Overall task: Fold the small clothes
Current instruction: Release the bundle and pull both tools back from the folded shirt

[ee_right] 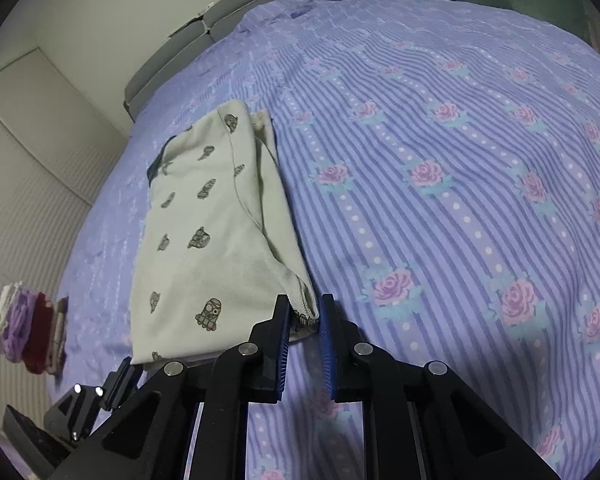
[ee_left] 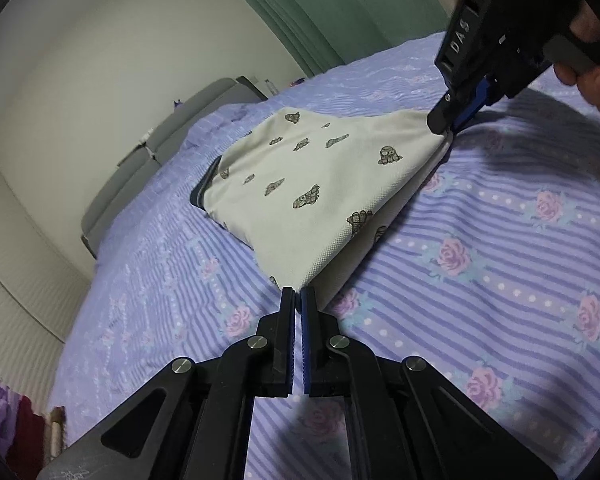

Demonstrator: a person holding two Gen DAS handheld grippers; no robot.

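Note:
A small cream garment with dark printed figures lies on the bed, folded lengthwise. My left gripper is shut on its near corner. My right gripper is closed on the other corner of the same edge, with bunched hem between its blue pads; it also shows in the left wrist view at the garment's far right corner. The garment stretches away from the right gripper, and the left gripper holds its lower left corner. A dark trim shows at the garment's far end.
The bed has a purple striped sheet with pink roses. A grey headboard stands at the far end. A stack of folded purple and red cloths sits off the bed's left edge. A green curtain hangs behind.

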